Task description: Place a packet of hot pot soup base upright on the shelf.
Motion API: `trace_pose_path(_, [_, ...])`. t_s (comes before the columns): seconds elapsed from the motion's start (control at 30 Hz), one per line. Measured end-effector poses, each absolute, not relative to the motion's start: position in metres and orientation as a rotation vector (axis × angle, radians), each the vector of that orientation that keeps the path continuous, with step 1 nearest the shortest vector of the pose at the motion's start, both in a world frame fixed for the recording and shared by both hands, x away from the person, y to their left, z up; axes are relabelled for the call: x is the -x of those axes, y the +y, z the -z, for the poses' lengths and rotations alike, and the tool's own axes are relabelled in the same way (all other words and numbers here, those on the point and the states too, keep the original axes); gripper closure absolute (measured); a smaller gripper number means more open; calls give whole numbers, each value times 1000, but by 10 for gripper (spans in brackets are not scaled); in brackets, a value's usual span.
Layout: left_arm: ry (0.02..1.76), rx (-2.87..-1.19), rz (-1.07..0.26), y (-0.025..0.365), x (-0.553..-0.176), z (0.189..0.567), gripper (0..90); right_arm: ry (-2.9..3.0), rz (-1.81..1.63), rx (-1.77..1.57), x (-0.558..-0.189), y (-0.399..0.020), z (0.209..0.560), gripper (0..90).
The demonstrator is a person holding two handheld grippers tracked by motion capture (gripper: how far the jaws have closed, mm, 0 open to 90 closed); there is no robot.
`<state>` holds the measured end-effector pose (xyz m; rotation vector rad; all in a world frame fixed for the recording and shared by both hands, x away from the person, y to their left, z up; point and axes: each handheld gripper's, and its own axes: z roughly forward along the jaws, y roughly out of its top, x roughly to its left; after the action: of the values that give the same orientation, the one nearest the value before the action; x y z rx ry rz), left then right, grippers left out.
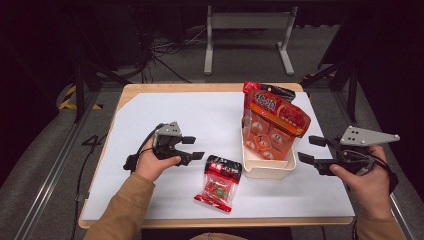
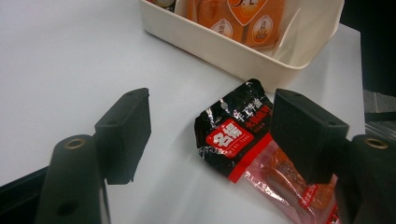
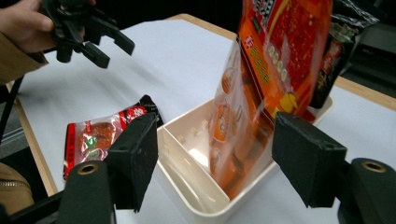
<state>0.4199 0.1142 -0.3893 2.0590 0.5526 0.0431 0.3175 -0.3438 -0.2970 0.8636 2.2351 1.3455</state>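
A small red and black snack packet [image 1: 218, 182] lies flat on the white table cover, just left of a cream bin [image 1: 265, 172]. My left gripper [image 1: 196, 148] hovers open a little up and left of the packet. In the left gripper view the packet [image 2: 233, 135] lies past the gripper [image 2: 212, 116], its jaws spread and clear of it. A large orange packet [image 1: 272, 125] stands upright in the bin. My right gripper [image 1: 307, 149] is open to the right of the bin, its jaws facing the bin [image 3: 187, 186] and the orange packet [image 3: 280, 60] with nothing between them.
A dark packet [image 1: 272, 91] stands behind the orange one at the bin's far end. The bin has a divider, and its near compartment [image 3: 187, 149] holds nothing. The wooden table edge [image 1: 210, 221] runs along the front, with dark floor and a stand beyond the table.
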Motion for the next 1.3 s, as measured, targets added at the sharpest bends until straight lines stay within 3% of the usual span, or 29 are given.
trace_pose_path(1.3, [549,-2141,187,61,-444,453,344,2299,-1377,-781,-327,-317,311,299])
